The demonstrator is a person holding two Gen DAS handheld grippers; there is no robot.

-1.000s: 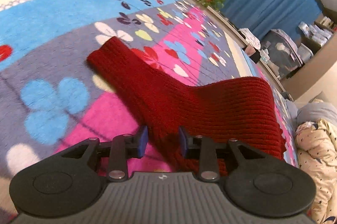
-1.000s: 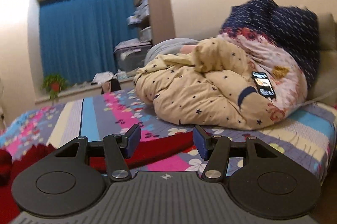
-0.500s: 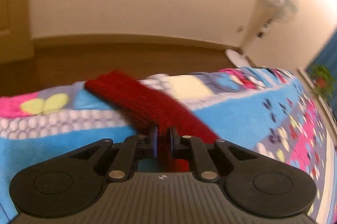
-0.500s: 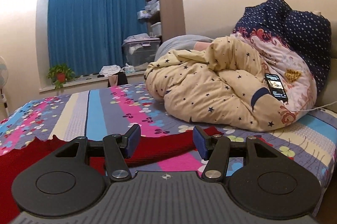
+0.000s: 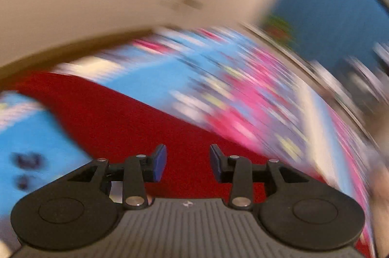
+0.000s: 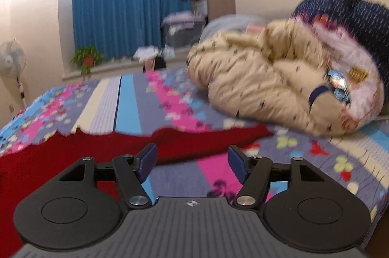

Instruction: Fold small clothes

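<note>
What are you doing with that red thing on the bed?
Someone is folding a small dark red knitted sweater on the flowery striped bedspread, holding a claw in each hand. Right now both claws are open and holding nothing. The left claw hovers over the red knit, its picture blurred from moving fast. The right claw sits just in front of the sweater's near edge. A rumpled beige star-print duvet is piled behind.

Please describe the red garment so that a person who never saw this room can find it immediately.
Look at the bed with the striped, flower-printed cover. In front of the heaped star-patterned quilt, near the bed's front edge, lies the red knitted sweater, spread flat. It is the only plain, single-colour red thing there; everything around it is patterned.
</note>
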